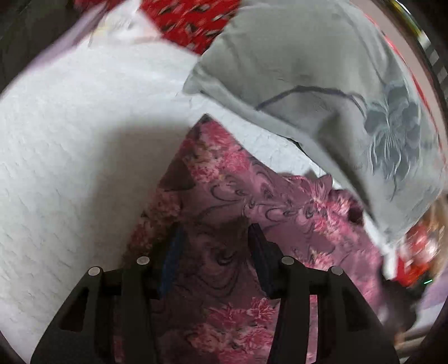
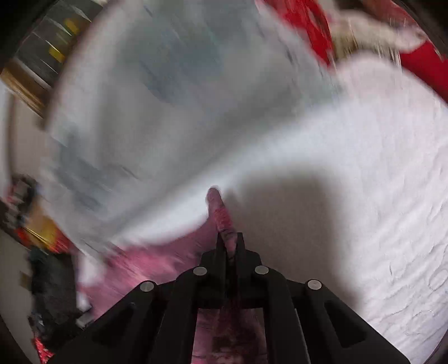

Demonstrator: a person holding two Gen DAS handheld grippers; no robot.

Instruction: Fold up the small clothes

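Observation:
A pink floral garment (image 1: 224,201) lies spread on a white textured bed cover (image 1: 70,145). My left gripper (image 1: 215,232) hovers over it with its jaws apart and only flat cloth beneath them. In the right wrist view the picture is blurred; my right gripper (image 2: 231,238) is shut on a fold of the pink floral garment (image 2: 221,215), which sticks out past the fingertips. More of the pink cloth trails to the left below it.
A grey pillow with a dark flower print (image 1: 336,92) lies beside the garment on the right. Red patterned fabric (image 1: 190,19) lies at the far edge. The white cover (image 2: 378,196) stretches to the right of the right gripper. Clutter (image 2: 47,280) sits beyond the bed's left edge.

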